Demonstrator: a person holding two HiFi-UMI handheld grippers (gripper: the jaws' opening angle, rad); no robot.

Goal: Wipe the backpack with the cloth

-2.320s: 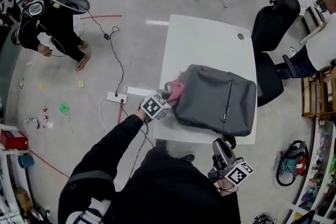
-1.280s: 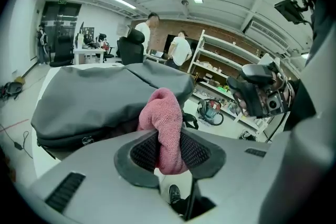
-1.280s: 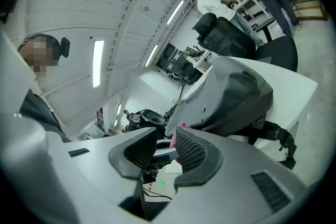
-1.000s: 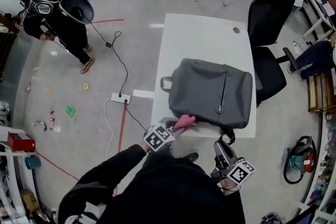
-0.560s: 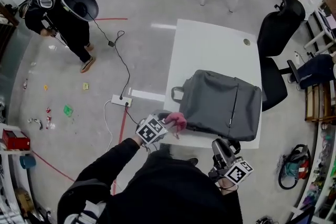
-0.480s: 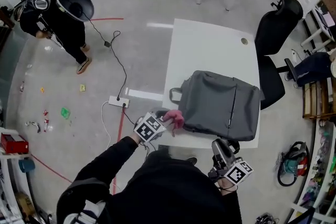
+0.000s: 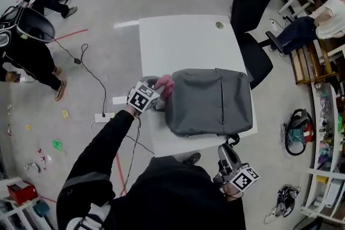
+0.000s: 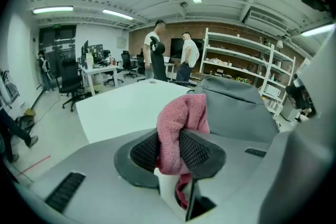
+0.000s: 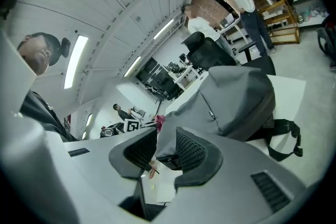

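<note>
A grey backpack lies flat on the white table. My left gripper is at the backpack's left edge, shut on a pink cloth that touches that edge. In the left gripper view the cloth bulges up between the black pads, with the backpack just beyond. My right gripper hangs below the table's near edge, close to a black strap. Its jaws stand apart with nothing between them; the right gripper view shows the backpack past the right gripper.
Black office chairs stand at the table's right side, and seated people are beyond them. A person stands on the floor at left. A power strip with cables lies left of the table. A bag sits on the floor at right.
My left gripper has carried the cloth from the backpack's near left corner along its left edge, away from me. The right gripper has stayed near the table's front edge.
</note>
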